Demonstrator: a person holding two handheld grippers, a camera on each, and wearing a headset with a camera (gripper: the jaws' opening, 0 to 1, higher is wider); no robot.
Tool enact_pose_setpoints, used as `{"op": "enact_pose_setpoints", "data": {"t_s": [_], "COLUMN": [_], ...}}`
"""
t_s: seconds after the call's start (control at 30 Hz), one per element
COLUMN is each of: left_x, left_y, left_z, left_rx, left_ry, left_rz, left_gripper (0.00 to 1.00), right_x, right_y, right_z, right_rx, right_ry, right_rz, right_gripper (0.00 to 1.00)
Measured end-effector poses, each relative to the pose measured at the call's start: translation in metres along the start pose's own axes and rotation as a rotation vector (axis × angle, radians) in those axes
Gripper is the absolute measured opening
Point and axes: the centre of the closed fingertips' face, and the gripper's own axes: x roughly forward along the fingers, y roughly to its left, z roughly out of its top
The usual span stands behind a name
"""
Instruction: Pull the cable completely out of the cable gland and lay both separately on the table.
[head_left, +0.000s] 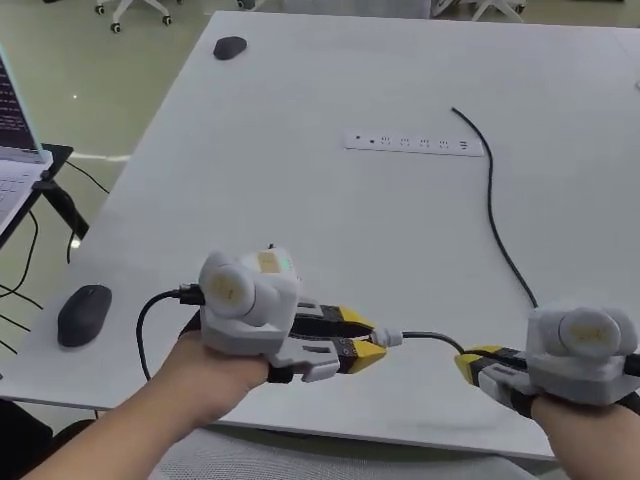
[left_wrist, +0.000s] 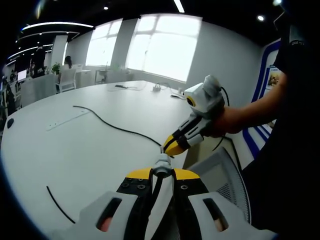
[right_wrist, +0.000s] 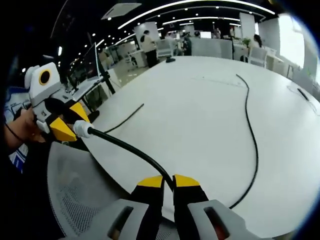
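Your left tool (head_left: 372, 340) is clamped shut on the white cable gland (head_left: 391, 339). Your right tool (head_left: 468, 362) is pinched tight on the black cable (head_left: 430, 338). The cable spans between them over the worktop's (head_left: 300, 200) near edge, with its axis 9-to-3 o'clock and the gland end at 9. The power strip (head_left: 413, 143) and black cord (head_left: 492, 200) lie toward 12–1 o'clock, well apart.

No legible txt: laptop screen (head_left: 12, 108) lines too blurry, wall poster (left_wrist: 273, 80) unreadable.
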Motion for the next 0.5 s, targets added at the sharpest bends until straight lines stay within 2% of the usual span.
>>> {"op": "enact_pose_setpoints", "data": {"t_s": [0.5], "left_x": [-0.0017], "left_y": [0.0035], "left_z": [-0.0011], "left_rx": [-0.057], "left_ry": [0.005], "left_rz": [0.004], "left_gripper": [0.15], "right_x": [-0.0015], "right_y": [0.0071], "right_z": [-0.0022], "right_rx": [-0.104], "right_ry": [0.004], "right_rz": [0.02], "right_gripper": [0.02]}}
